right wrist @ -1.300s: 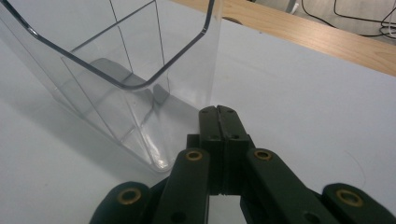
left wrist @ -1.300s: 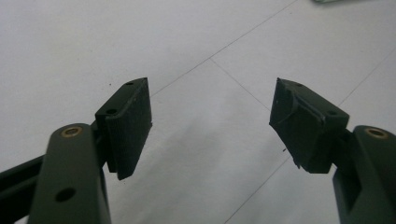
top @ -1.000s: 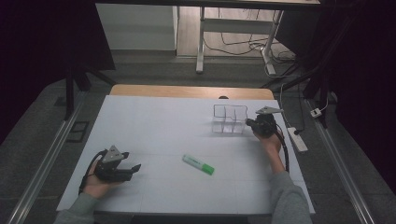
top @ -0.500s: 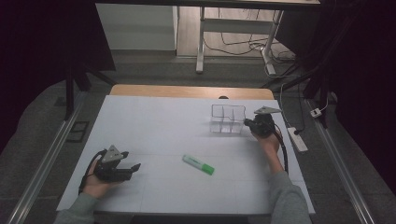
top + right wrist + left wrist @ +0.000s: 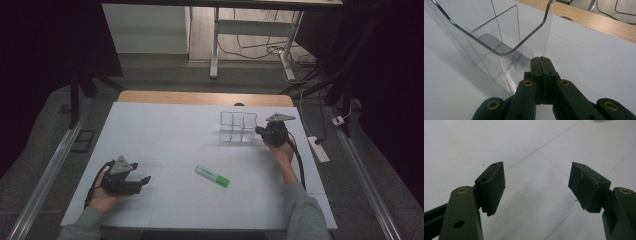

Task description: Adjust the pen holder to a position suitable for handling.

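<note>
A clear plastic organizer point(image 5: 239, 126) with several compartments stands on the white table point(image 5: 165, 135) at the back right. My right gripper point(image 5: 259, 131) is shut, and its tips meet the organizer's right wall. In the right gripper view the closed jaws point(image 5: 540, 60) rest at the bottom corner of that clear wall point(image 5: 499, 37); I cannot tell if they pinch it. A white and green highlighter point(image 5: 212, 176) lies flat near the table's middle front. My left gripper point(image 5: 145, 180) sits at the front left, low over the table, open, with nothing between its fingers point(image 5: 491, 185).
A wooden strip point(image 5: 200, 97) runs along the table's far edge, also seen past the organizer point(image 5: 586, 20). A white power strip point(image 5: 319, 149) lies on the floor to the right. A desk frame and cables stand behind the table.
My right gripper and the clear organizer have both shifted slightly to the left. The left gripper and the highlighter have stayed put.
</note>
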### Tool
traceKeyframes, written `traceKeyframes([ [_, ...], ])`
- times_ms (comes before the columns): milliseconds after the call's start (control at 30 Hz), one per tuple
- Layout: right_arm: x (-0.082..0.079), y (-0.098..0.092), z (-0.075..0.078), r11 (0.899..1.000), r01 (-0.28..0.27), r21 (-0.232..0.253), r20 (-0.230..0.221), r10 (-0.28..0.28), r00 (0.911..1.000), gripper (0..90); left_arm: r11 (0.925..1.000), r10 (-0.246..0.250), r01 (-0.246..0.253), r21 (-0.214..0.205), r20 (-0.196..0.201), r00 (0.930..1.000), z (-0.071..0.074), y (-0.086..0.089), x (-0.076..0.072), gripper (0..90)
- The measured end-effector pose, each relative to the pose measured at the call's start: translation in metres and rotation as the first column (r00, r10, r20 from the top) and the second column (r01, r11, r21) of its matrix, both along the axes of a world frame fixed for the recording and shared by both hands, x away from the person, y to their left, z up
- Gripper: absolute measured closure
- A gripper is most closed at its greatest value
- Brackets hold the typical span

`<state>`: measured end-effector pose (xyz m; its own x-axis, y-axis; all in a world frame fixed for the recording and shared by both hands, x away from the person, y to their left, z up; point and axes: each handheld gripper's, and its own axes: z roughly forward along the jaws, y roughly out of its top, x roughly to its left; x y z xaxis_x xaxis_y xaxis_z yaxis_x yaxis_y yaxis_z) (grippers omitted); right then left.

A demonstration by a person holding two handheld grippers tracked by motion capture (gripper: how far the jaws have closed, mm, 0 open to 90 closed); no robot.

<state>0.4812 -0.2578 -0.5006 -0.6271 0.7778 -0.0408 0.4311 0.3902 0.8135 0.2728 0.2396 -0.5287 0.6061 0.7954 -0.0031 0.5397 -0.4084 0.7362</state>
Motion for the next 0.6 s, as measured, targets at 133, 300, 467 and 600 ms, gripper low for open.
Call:
traceKeyframes([
  [133, 0.0, 0.004, -0.001, 1.0, -0.005, 0.003, 0.004, 0.005, 1.0, 89.3, 1.0, -0.002, 0.002, -0.001, -0.001, 1.0, 0.0, 0.0, 0.0, 29.3],
  [300, 0.001, 0.009, -0.001, 1.0, -0.006, 0.007, -0.001, 0.006, 1.0, 89.2, 1.0, -0.002, 0.002, 0.0, -0.001, 1.0, 0.0, 0.0, 0.0, 29.3],
  [467, 0.003, 0.015, -0.002, 1.0, -0.01, 0.013, -0.002, 0.01, 0.9999, 89.2, 1.0, -0.005, 0.005, 0.002, -0.004, 1.0, 0.0, 0.0, 0.0, 29.3],
  [600, 0.004, 0.022, -0.004, 1.0, -0.025, 0.001, -0.002, 0.025, 0.9997, 89.2, 1.0, -0.005, 0.005, 0.002, -0.004, 1.0, -0.001, 0.0, 0.0, 29.3],
])
